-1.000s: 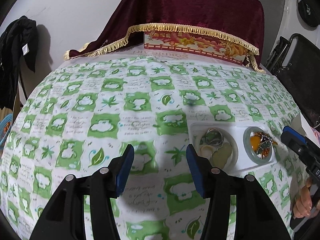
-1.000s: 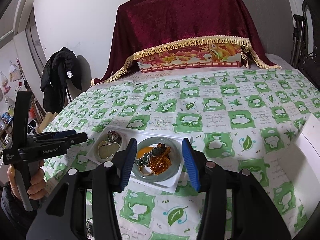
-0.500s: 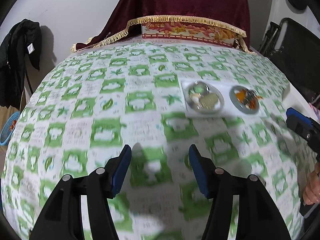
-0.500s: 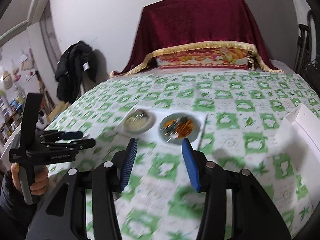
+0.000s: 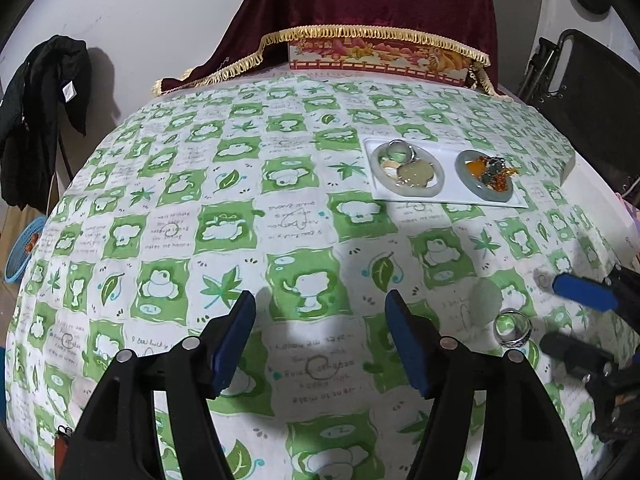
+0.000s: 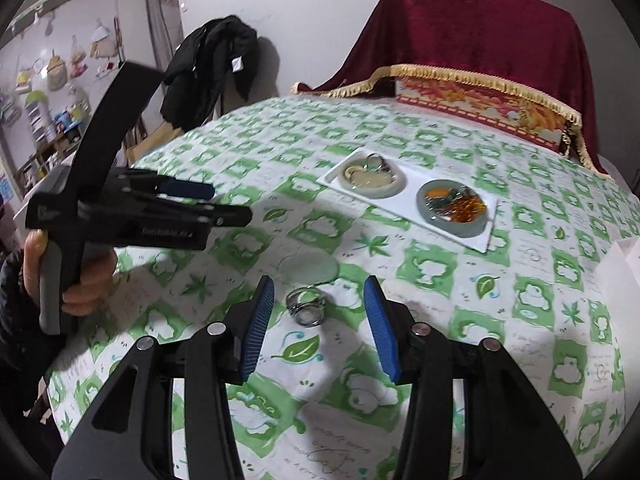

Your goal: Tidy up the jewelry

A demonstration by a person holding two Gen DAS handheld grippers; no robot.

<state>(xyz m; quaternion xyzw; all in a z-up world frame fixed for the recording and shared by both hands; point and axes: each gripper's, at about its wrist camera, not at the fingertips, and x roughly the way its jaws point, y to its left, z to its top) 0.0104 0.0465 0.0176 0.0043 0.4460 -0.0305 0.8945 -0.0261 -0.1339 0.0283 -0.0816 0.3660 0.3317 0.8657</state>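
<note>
Right gripper (image 6: 319,322) stood spread wide, low over the tablecloth (image 6: 460,320), with a silver ring (image 6: 307,305) lying on the cloth between its blue pads (image 6: 260,322) and touching neither. Left gripper (image 5: 320,340) was likewise released and held nothing, with only cloth beneath it. In the left view the ring (image 5: 512,329) lay near right, close to the right gripper's tips.

Just beyond the ring lay a pale green bangle (image 6: 307,267), flat and blurred against the print; its outline could not be read with certainty.

Farther off sat a white tray (image 6: 486,236). Its left dish (image 6: 372,180) held a pale pendant and small rings; its right dish (image 6: 452,208) held amber beads and dark stones in a tangle. At the far edge stood a box under a red cloth (image 6: 480,32).

Judged risks: the ring is small, smooth and round, so pads closing off-centre could squirt it sideways or pinch up the soft cloth with it. The bangle, being so near, could be nudged. A loose hold could drop the ring short of the tray.
</note>
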